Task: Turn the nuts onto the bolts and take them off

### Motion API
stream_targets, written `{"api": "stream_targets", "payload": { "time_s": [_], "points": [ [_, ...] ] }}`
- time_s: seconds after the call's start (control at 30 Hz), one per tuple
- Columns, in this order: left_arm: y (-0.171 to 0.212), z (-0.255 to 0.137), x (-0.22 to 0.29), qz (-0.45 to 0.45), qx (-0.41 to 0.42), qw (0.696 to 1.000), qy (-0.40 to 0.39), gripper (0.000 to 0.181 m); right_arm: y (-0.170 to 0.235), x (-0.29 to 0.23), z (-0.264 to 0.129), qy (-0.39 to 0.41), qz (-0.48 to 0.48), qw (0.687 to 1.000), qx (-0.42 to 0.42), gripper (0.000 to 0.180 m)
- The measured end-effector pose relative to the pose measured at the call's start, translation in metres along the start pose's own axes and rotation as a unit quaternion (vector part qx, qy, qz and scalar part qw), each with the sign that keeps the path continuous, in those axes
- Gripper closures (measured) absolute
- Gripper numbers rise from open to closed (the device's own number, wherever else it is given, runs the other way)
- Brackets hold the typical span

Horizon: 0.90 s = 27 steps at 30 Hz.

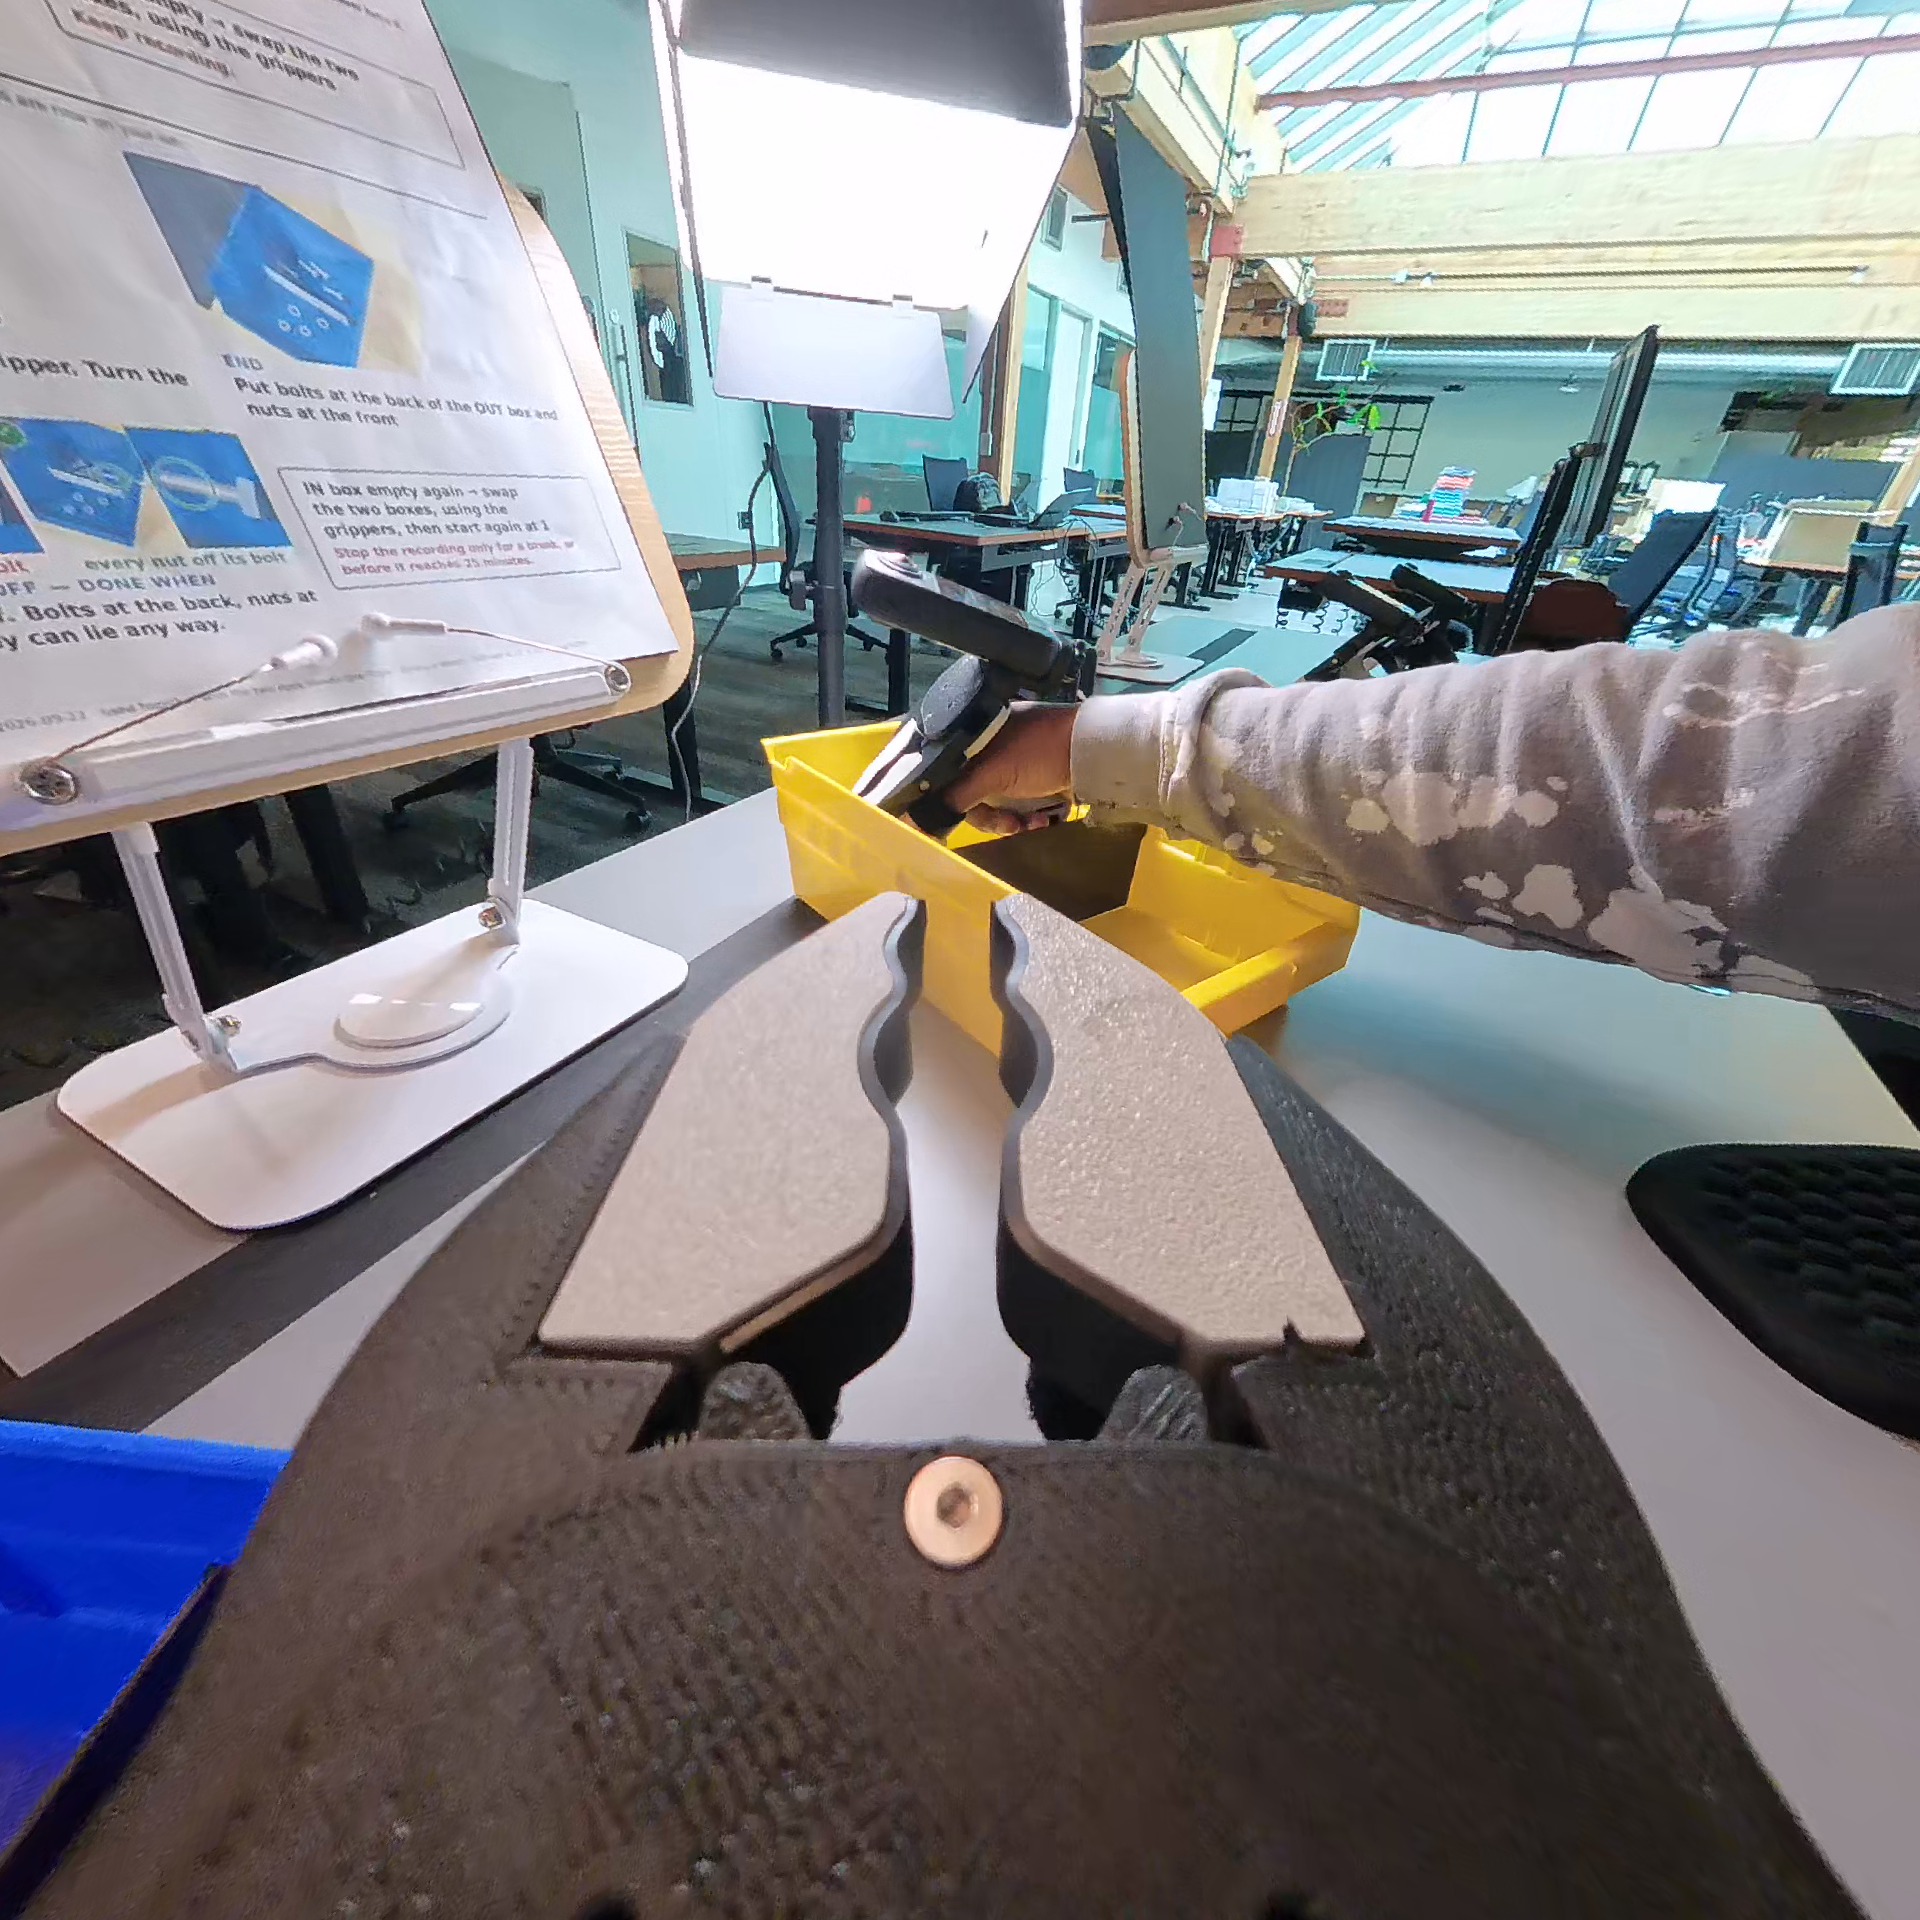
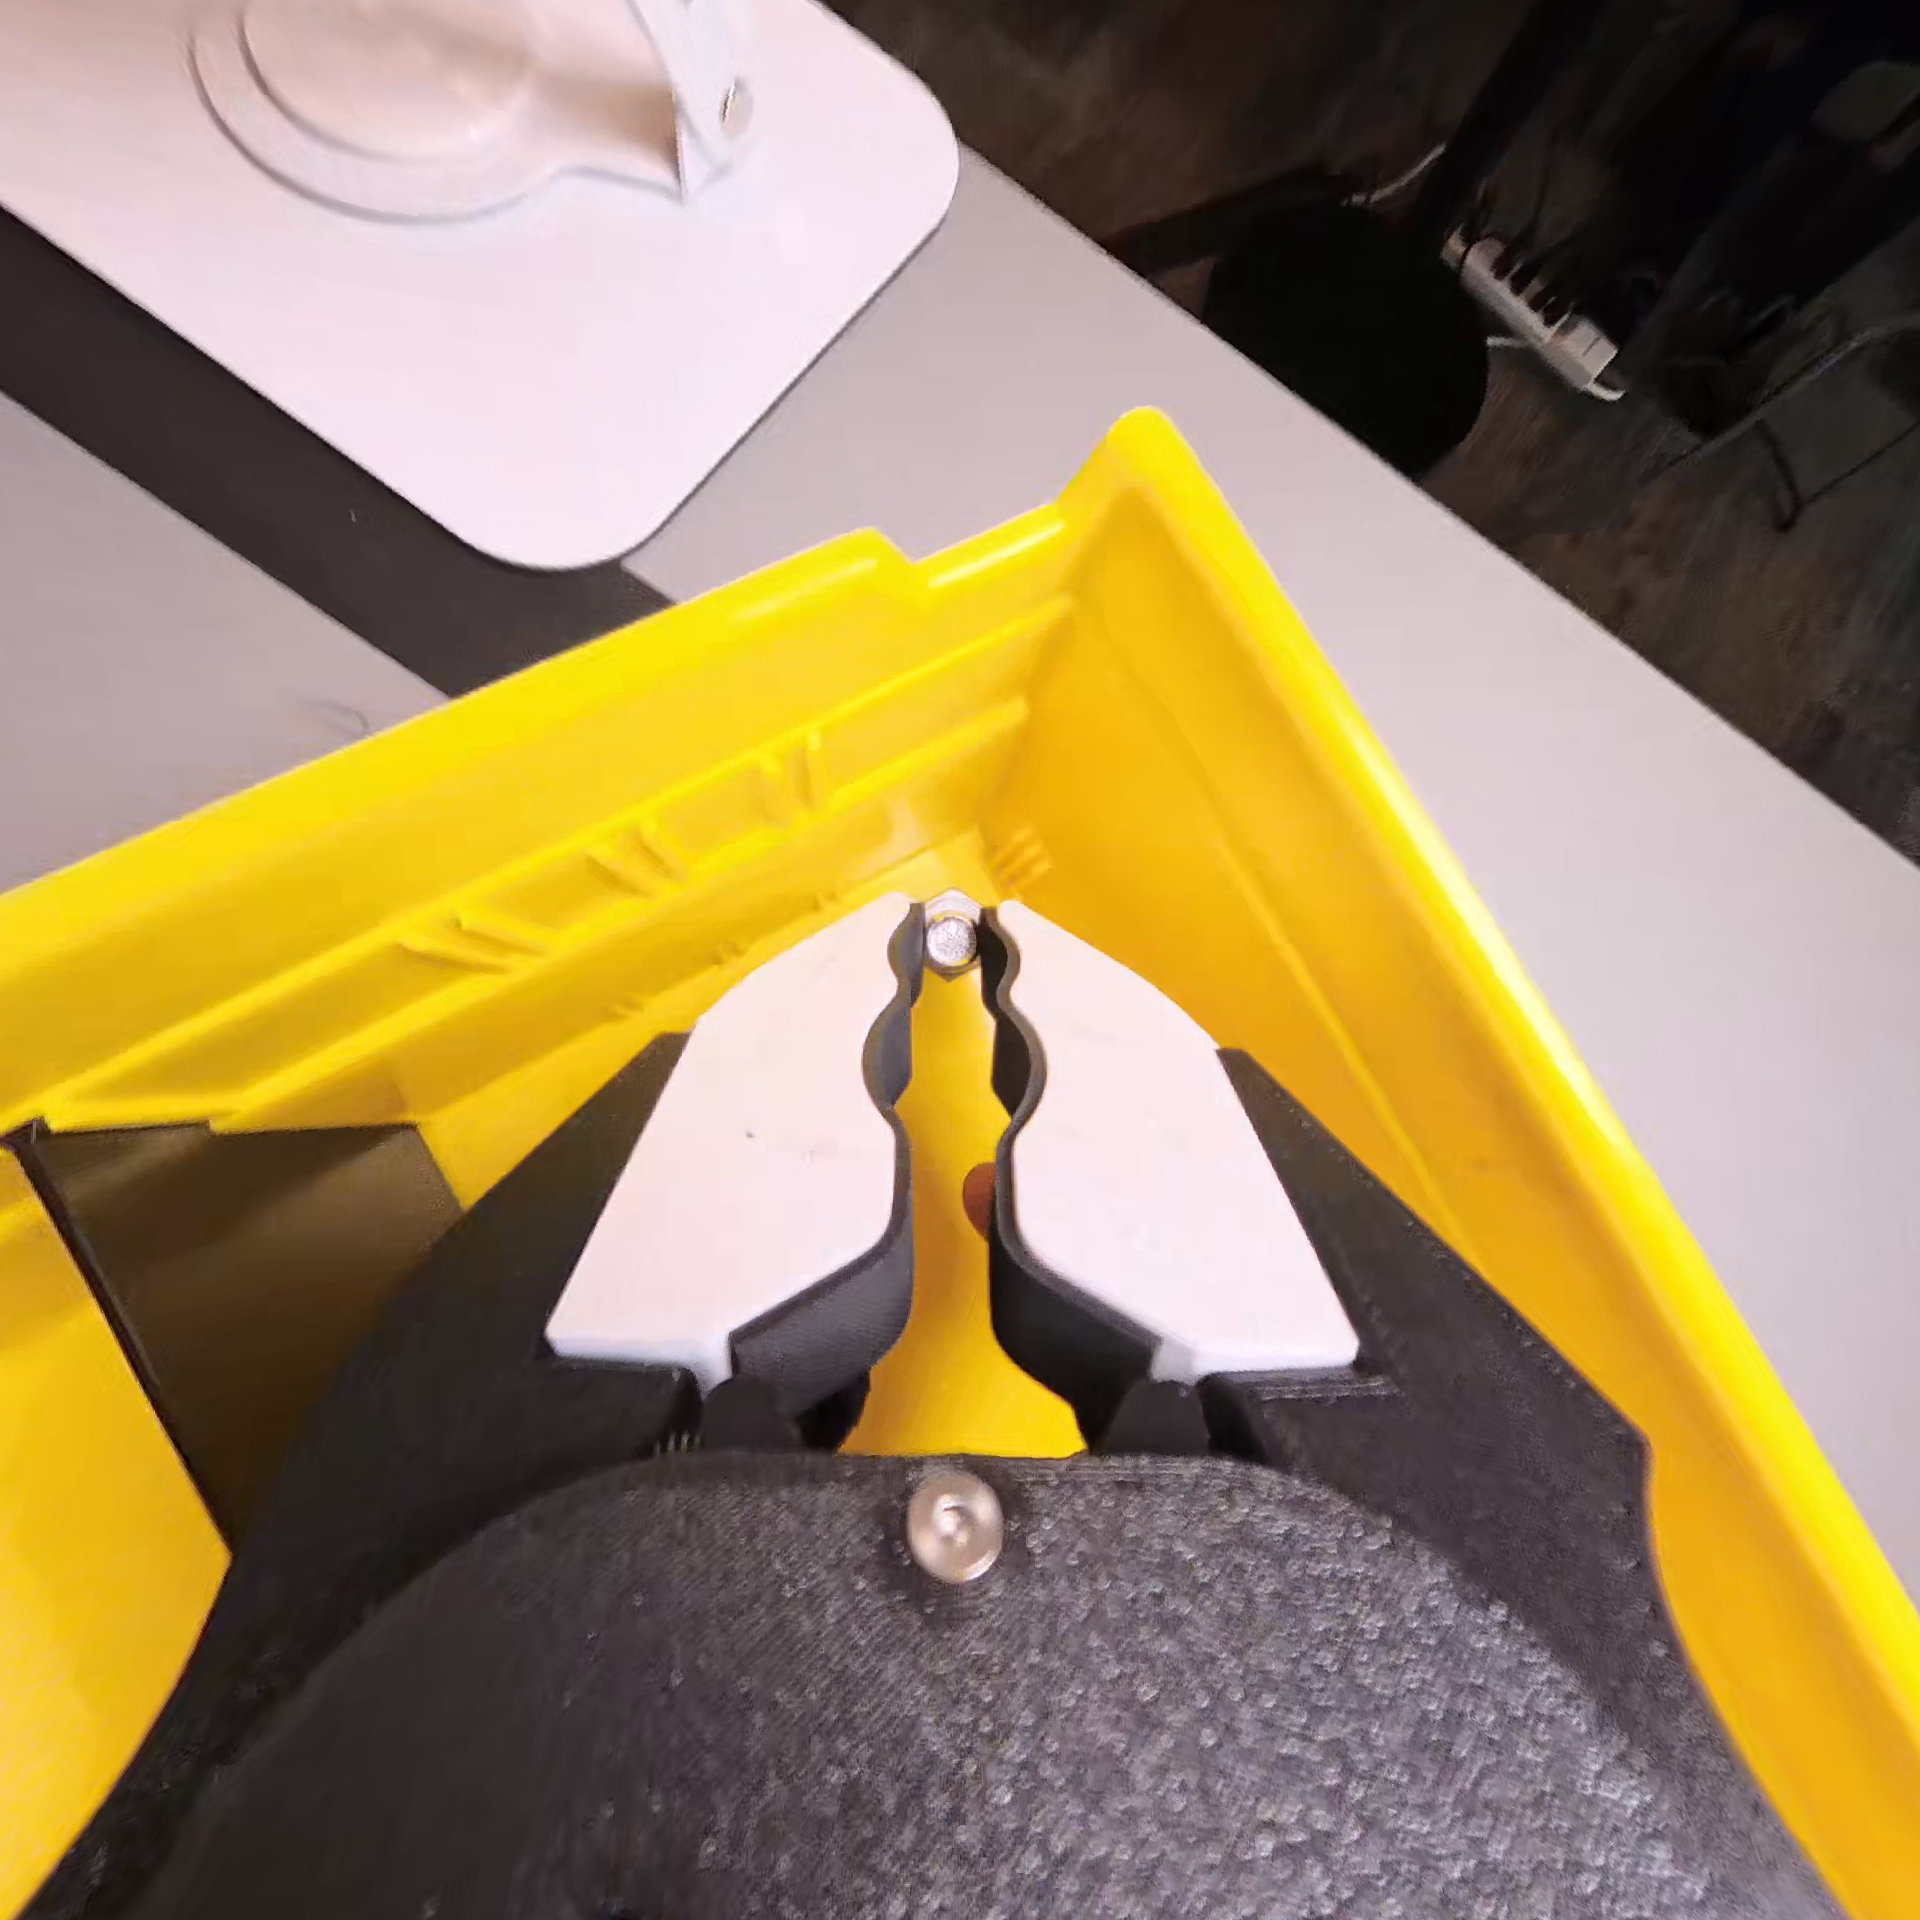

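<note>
The left claw (image 1: 954, 914) hangs over the grey desk (image 1: 1507, 1091) with a narrow gap between its fingers, holding nothing. Beyond it the right claw (image 1: 883, 774) dips into the yellow bin (image 1: 862, 842). Only the right wrist view shows that claw (image 2: 953, 920) clamped on what looks like a bolt (image 2: 950, 940) in the bin's far corner.

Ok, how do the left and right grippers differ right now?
The right gripper reaches down into the yellow bin, at its far corner; the left gripper is outside the bin, above the table. The right gripper has a small metal bolt or nut between its fingertips; the left gripper has nothing between its fingers. Both show a narrow gap between wavy-edged fingers.
</note>
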<state>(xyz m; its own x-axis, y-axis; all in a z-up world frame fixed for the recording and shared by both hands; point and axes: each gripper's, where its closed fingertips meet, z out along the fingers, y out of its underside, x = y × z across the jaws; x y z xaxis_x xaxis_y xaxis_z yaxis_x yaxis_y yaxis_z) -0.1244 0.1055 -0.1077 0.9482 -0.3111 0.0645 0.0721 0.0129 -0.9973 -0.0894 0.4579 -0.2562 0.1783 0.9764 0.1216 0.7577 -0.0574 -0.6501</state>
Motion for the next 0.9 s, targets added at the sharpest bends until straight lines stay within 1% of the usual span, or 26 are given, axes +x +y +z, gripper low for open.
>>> {"api": "stream_targets", "payload": {
  "time_s": [0.03,0.1,0.23,0.33,0.4,0.47,0.5,0.6,0.67,0.73,0.8,0.83,0.9],
  "points": [
    [-0.001,0.000,0.002,0.001,0.000,1.000,0.002,0.169,0.007,-0.002,-0.001,-0.001,-0.007,1.000,-0.018,0.170],
    [-0.004,0.000,0.005,0.008,0.002,1.000,0.005,0.169,0.023,-0.009,-0.002,-0.016,-0.014,0.998,-0.064,0.170],
    [-0.011,-0.001,0.012,0.015,0.008,1.000,0.010,0.169,0.039,-0.018,-0.013,-0.036,-0.017,0.992,-0.119,0.170],
    [-0.013,-0.001,0.016,0.020,0.010,1.000,0.011,0.169,0.046,-0.011,-0.022,-0.006,-0.044,0.989,-0.144,0.170],
    [-0.014,-0.001,0.018,0.023,0.010,1.000,0.014,0.169,0.049,-0.013,-0.024,-0.012,-0.040,0.988,-0.150,0.170],
    [-0.014,0.000,0.019,0.023,0.010,1.000,0.015,0.170,0.047,-0.007,-0.024,0.012,-0.051,0.989,-0.137,0.170],
    [-0.014,0.000,0.019,0.023,0.009,1.000,0.015,0.170,0.041,-0.003,-0.023,0.024,-0.051,0.992,-0.116,0.170],
    [-0.012,0.001,0.018,0.023,0.007,1.000,0.014,0.170,0.009,0.006,-0.022,0.050,-0.033,0.998,-0.010,0.170],
    [-0.009,0.002,0.017,0.022,0.004,1.000,0.013,0.170,-0.005,0.011,-0.018,0.056,-0.016,0.998,0.035,0.170],
    [-0.006,0.002,0.016,0.021,0.000,1.000,0.012,0.170,-0.004,0.011,-0.008,0.051,-0.014,0.998,0.034,0.170],
    [-0.005,0.003,0.016,0.021,-0.002,1.000,0.012,0.170,0.007,0.008,0.002,0.044,-0.030,0.999,0.010,0.170],
    [-0.004,0.003,0.016,0.021,-0.003,1.000,0.013,0.171,0.014,0.006,0.005,0.040,-0.037,0.998,-0.009,0.170],
    [-0.004,0.004,0.017,0.023,-0.004,1.000,0.015,0.170,0.036,-0.003,0.009,0.012,-0.051,0.996,-0.076,0.169]
  ]
}}
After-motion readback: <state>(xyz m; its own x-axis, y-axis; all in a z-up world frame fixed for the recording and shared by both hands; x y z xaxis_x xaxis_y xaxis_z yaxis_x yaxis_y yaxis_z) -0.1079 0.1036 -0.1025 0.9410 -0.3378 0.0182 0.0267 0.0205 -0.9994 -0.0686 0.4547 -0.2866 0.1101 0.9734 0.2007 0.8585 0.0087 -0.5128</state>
